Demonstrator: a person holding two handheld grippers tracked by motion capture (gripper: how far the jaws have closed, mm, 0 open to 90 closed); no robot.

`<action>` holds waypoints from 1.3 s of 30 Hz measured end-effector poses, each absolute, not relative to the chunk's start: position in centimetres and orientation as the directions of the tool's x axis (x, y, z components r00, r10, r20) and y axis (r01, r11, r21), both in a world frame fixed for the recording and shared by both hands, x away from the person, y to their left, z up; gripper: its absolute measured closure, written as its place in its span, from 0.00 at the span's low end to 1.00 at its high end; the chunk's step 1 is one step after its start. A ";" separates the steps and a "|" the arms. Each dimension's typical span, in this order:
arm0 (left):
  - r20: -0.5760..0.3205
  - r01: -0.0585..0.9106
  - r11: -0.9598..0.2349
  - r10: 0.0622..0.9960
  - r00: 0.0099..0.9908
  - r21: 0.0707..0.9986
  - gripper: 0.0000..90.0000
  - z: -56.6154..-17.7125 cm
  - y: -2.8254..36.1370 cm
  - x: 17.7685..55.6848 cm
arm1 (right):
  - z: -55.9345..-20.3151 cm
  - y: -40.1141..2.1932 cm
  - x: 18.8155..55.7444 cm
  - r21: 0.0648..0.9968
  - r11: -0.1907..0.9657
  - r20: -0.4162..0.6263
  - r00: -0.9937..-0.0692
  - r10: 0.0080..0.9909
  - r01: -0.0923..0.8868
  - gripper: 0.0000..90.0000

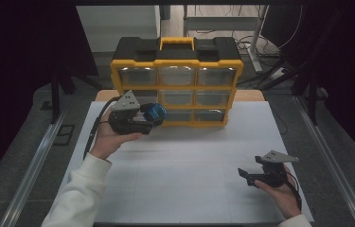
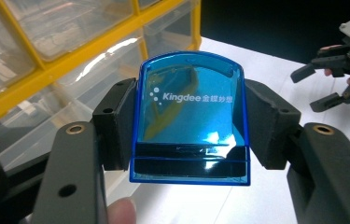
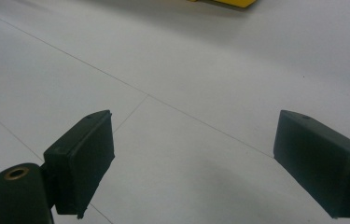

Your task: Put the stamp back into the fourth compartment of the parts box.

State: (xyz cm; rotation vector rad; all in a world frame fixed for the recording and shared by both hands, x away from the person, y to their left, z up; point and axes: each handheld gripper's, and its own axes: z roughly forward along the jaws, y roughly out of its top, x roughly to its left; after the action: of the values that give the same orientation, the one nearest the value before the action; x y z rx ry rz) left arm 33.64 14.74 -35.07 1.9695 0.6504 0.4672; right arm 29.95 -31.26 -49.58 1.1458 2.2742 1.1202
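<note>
My left gripper is shut on a clear blue plastic object with white "Kingdee" lettering and a black base. It is held above the white table, just in front of the lower left drawers of a yellow and black organiser with clear drawers. In the high view the blue object shows at the jaws' tip. My right gripper rests low at the table's near right, open, with nothing between its fingers. It also appears far off in the left gripper view, as the right gripper.
The white table surface stretches between the two hands. The organiser's drawers are closed. Dark curtains flank both sides, metal rails run along the table edges, and cables lie on the floor behind the organiser.
</note>
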 end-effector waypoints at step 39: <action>0.052 0.307 -0.360 0.719 0.693 0.881 0.46 -34.6 17.3 37.2 | -49.6 -31.3 30.0 0.782 0.358 0.033 -0.607 0.794 0.511 0.14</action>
State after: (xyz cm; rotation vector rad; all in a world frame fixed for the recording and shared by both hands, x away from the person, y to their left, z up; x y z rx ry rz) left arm 37.15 17.34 -34.62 1.9514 0.7929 0.5443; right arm 29.95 -31.27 -49.59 1.1467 2.2732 1.1184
